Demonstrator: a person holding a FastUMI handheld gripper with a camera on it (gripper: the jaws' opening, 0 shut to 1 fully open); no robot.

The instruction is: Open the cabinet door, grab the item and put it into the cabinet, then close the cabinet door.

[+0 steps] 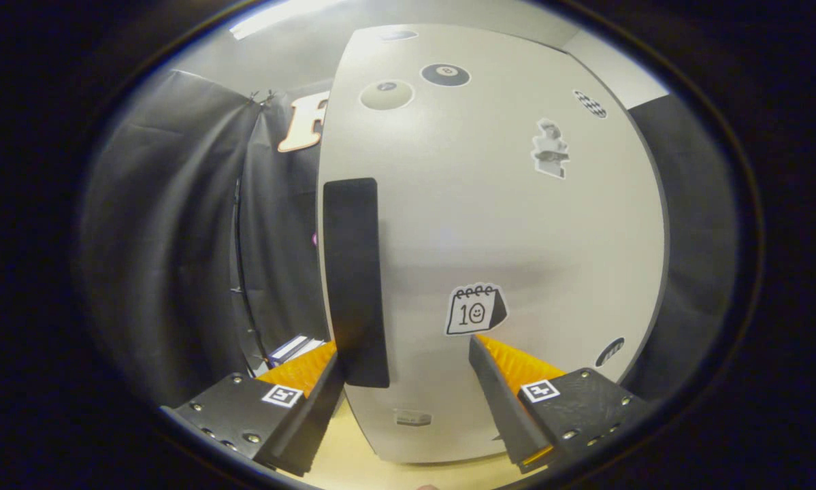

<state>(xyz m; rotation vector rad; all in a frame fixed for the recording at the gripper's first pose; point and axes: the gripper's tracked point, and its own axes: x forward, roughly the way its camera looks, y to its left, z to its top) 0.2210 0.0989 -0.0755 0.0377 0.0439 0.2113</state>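
A pale grey cabinet door (pixel 489 224) stands shut right ahead of me, dotted with stickers, among them a calendar sticker (pixel 476 309) and a billiard-ball sticker (pixel 445 74). A tall black handle strip (pixel 354 279) runs down the door near its left edge. My gripper (pixel 404 350) is open and close to the door. Its left finger (pixel 305 371) lies just left of the handle's lower end and its right finger (pixel 510 367) sits below the calendar sticker, so the handle's lower part is between the fingers. Neither finger visibly presses on it.
Black cloth walls hang on both sides of the cabinet. A small flat box-like thing (pixel 292 348) lies low at the left beyond the left finger. A light wooden surface (pixel 353 463) runs under the cabinet's lower edge.
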